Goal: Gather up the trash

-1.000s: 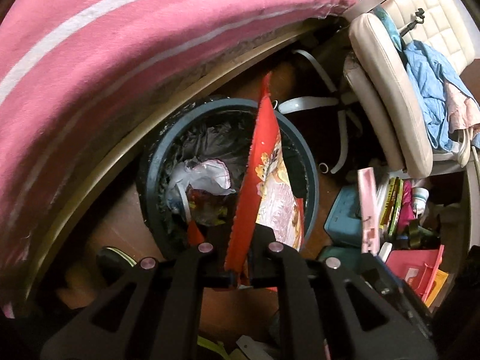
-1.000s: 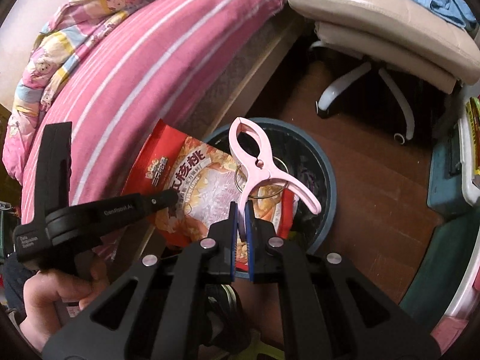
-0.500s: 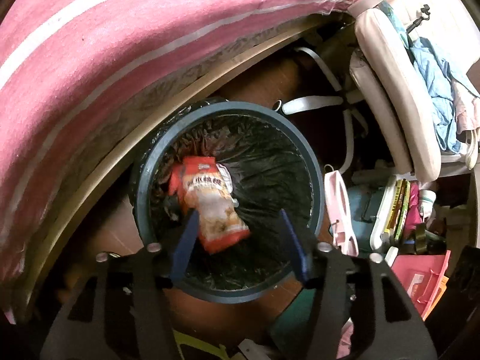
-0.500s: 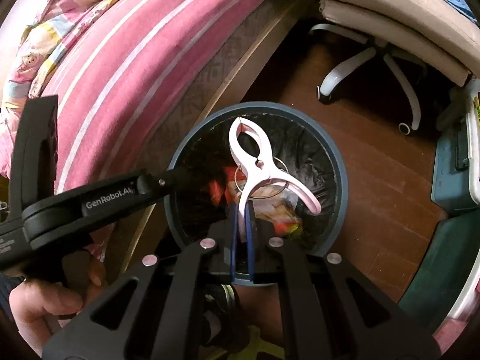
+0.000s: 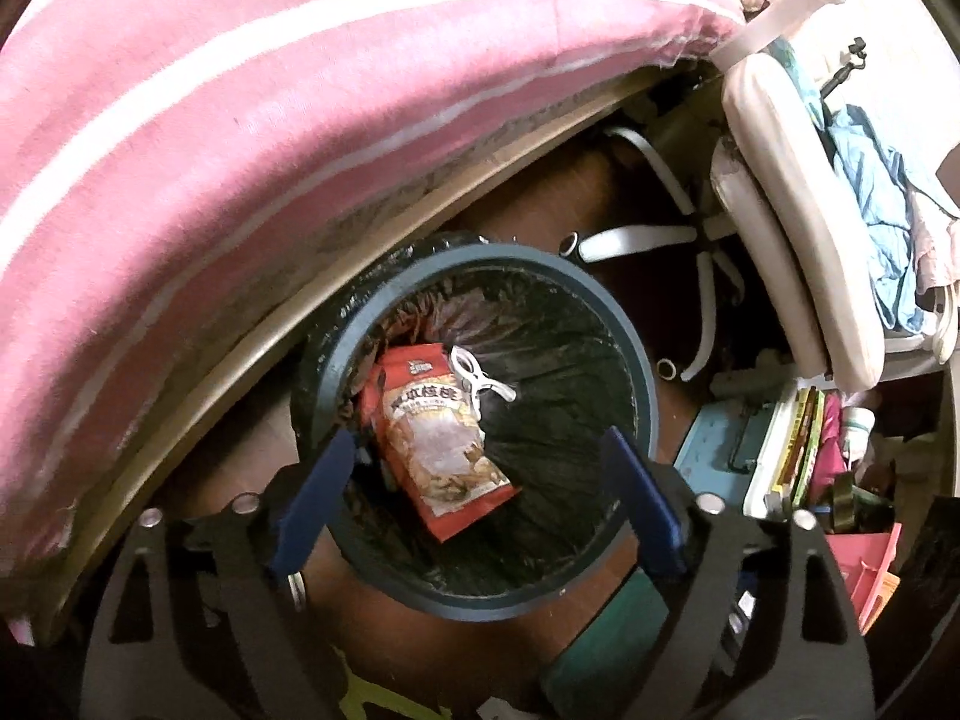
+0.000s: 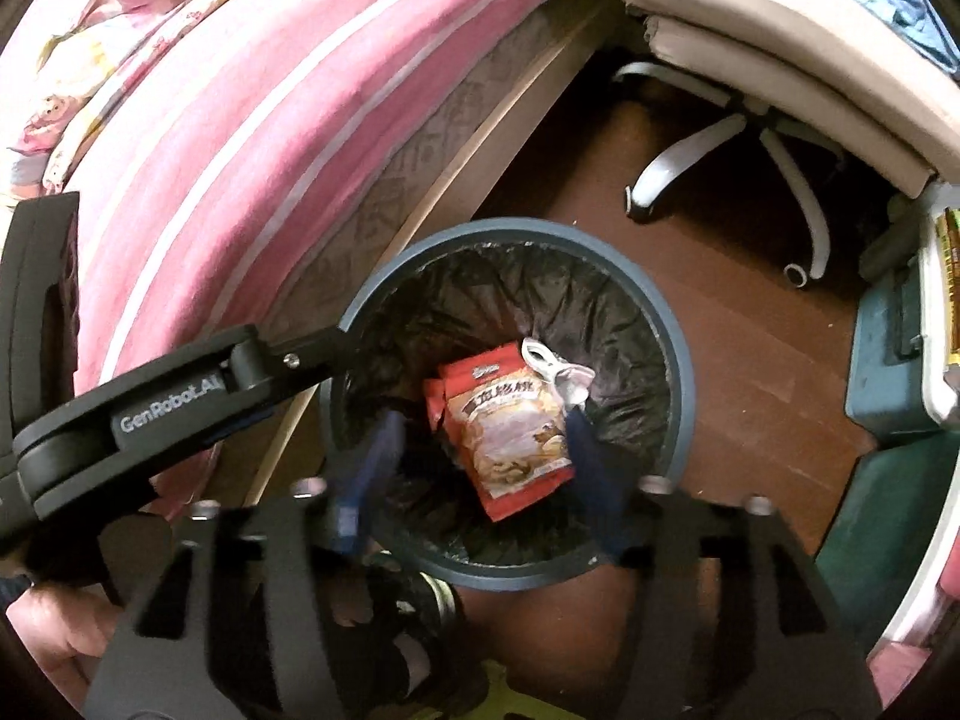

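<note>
A round blue bin (image 5: 642, 372) (image 6: 684, 384) with a black liner stands on the floor beside the bed. A red snack bag (image 5: 444, 438) (image 6: 510, 426) lies inside it, with a pale plastic clip (image 5: 480, 375) (image 6: 543, 360) resting at its top edge. My left gripper (image 5: 474, 456) is open and empty above the bin; its body also shows in the right wrist view (image 6: 180, 396). My right gripper (image 6: 480, 438) is open and empty above the bin.
A pink striped bed (image 5: 240, 120) (image 6: 252, 132) runs along the left. A cream office chair (image 5: 798, 252) (image 6: 750, 48) with white legs stands beyond the bin. Teal boxes (image 5: 720, 450) (image 6: 894, 372) and pink clutter (image 5: 864, 564) lie to the right on the brown floor.
My left gripper opened and the red snack bag dropped into the bin. Then my right gripper opened and the clip fell in beside the bag.
</note>
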`<state>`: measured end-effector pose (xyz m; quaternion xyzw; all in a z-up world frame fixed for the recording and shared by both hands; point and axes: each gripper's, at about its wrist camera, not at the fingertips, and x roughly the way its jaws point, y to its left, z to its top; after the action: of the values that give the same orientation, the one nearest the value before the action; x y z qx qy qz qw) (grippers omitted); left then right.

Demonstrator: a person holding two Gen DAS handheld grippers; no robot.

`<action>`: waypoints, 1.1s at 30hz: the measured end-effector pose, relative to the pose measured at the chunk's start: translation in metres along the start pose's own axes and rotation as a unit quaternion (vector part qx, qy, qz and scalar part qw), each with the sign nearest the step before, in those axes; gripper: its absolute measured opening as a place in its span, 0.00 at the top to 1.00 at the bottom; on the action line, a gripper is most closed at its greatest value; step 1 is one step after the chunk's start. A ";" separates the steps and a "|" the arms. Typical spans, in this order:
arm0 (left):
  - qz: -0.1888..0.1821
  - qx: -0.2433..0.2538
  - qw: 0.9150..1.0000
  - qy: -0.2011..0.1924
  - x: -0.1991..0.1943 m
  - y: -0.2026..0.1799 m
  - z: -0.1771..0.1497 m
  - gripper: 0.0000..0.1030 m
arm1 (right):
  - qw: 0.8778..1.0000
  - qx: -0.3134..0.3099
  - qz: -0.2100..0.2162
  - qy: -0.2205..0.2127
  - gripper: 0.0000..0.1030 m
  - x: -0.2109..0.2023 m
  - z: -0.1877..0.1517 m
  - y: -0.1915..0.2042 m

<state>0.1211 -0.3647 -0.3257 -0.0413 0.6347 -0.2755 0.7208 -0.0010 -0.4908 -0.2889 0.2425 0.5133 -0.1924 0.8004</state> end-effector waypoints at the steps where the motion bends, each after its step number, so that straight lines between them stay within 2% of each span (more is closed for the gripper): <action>1: 0.001 0.002 1.000 -0.006 -0.004 0.000 0.000 0.15 | 1.000 0.000 -0.003 -0.002 0.23 -0.001 0.001 0.000; 5: 0.005 0.013 1.000 -0.024 -0.019 0.002 -0.001 0.14 | 1.000 0.002 -0.008 -0.011 0.15 -0.009 0.003 0.002; 10: 0.017 0.035 0.998 -0.050 -0.043 0.003 -0.002 0.14 | 1.000 -0.002 -0.001 -0.025 0.15 -0.024 0.003 0.007; 17: 0.055 0.072 0.990 -0.112 -0.098 0.008 -0.011 0.14 | 0.998 -0.025 0.015 -0.056 0.14 -0.054 -0.004 0.027; 23: 0.050 0.043 0.983 -0.170 -0.148 0.027 -0.022 0.14 | 0.992 -0.068 0.028 -0.100 0.14 -0.090 -0.012 0.057; 28: 0.041 0.010 0.972 -0.233 -0.201 0.045 -0.033 0.10 | 0.985 -0.098 0.044 -0.135 0.14 -0.122 -0.021 0.083; 31: 0.027 -0.020 0.963 -0.266 -0.236 0.060 -0.041 0.05 | 0.979 -0.119 0.060 -0.154 0.14 -0.142 -0.026 0.103; 33: 0.030 -0.038 0.956 -0.288 -0.259 0.071 -0.051 0.05 | 0.975 -0.131 0.071 -0.164 0.14 -0.154 -0.030 0.116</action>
<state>0.0865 -0.1736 -0.1334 -0.1270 0.4107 -0.2057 0.8791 -0.0200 -0.3703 -0.1364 0.1362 0.3774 -0.1033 0.9102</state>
